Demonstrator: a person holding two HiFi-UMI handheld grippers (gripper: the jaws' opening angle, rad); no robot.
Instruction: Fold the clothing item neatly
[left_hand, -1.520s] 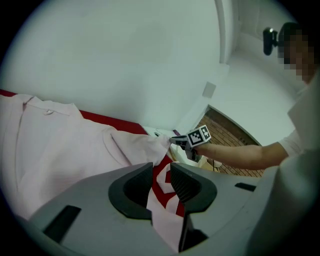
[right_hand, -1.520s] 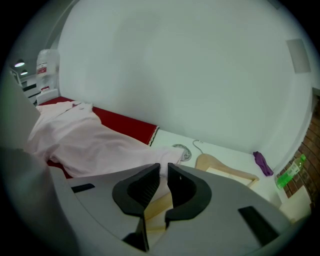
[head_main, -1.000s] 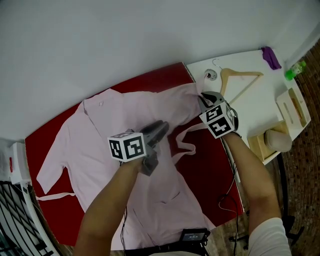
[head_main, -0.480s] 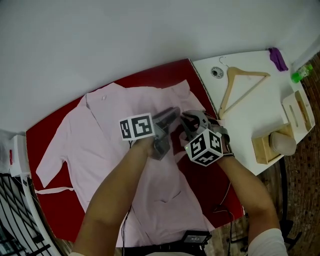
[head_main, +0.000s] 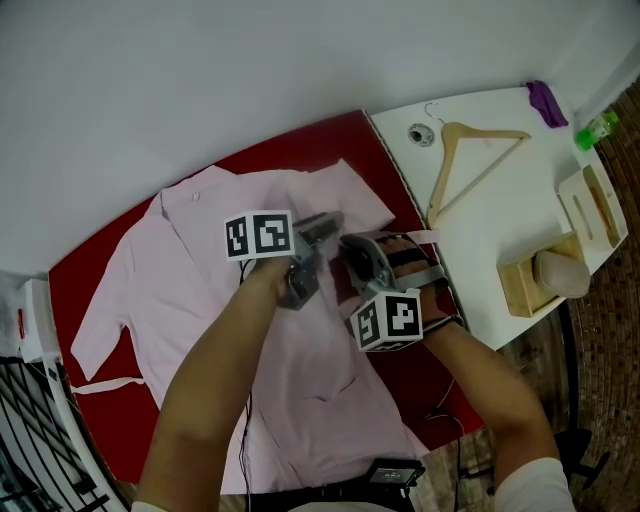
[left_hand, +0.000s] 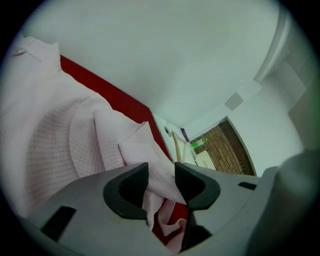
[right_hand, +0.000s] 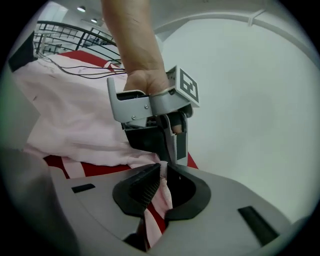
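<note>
A pale pink garment (head_main: 200, 290) lies spread on a red table top (head_main: 300, 150), its right sleeve folded in over the body. My two grippers meet above its middle. The right gripper (head_main: 352, 247) is shut on a bunch of the pink cloth (right_hand: 159, 197), which hangs down between its pads. The left gripper (head_main: 322, 228) faces it closely. In the left gripper view a fold of the garment (left_hand: 60, 130) passes through the left gripper (left_hand: 161, 175), whose jaws have just been opening and stand apart with the cloth loose in the gap.
To the right stands a white table (head_main: 500, 215) with a wooden hanger (head_main: 470, 160), a metal disc (head_main: 421, 133), a purple object (head_main: 545, 100), a green bottle (head_main: 592, 132) and wooden boxes (head_main: 590, 205). A pink belt strip (head_main: 105, 385) trails at the left. Black railing (head_main: 30, 430) shows lower left.
The right gripper has swung left from the garment's right edge, carrying the sleeve cloth in over the body, and rolled over. The left gripper shifted slightly toward the far side.
</note>
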